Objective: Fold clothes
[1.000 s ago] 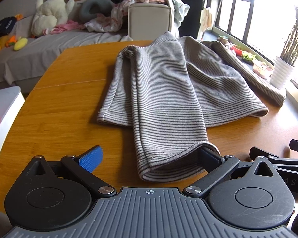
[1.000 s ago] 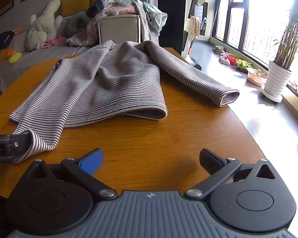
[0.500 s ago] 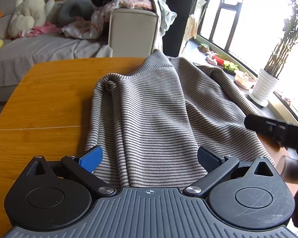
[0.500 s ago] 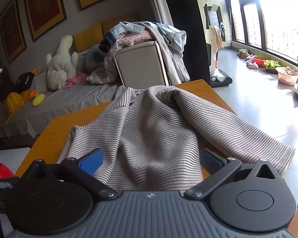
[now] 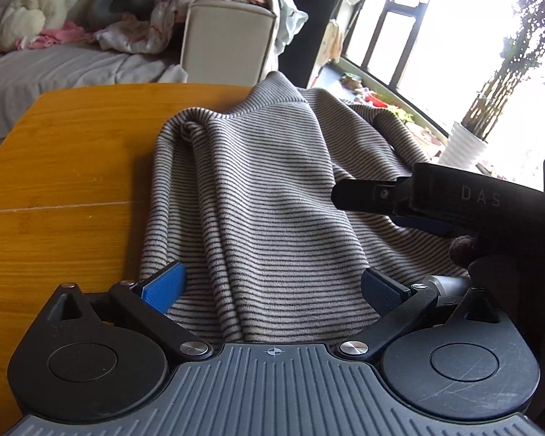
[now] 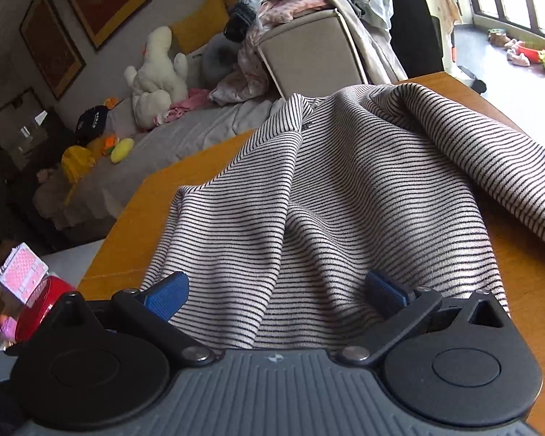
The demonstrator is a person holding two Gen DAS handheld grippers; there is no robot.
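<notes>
Left wrist view: the striped sweater (image 5: 265, 196) runs lengthwise straight ahead across the bench (image 5: 65, 167), its near edge between the released left gripper (image 5: 272, 290); right gripper (image 6: 276, 292) likewise spread.

Both handheld grippers spread wide, low and side by side

The left black two-finger gripper with blue pads (image 5: 272, 287) has its jaws wide apart and level; the right black two-finger gripper with blue pads (image 6: 276, 292) is equally spread, and its dark finger (image 5: 367, 196) reaches across the left camera's view from the right
</notes>
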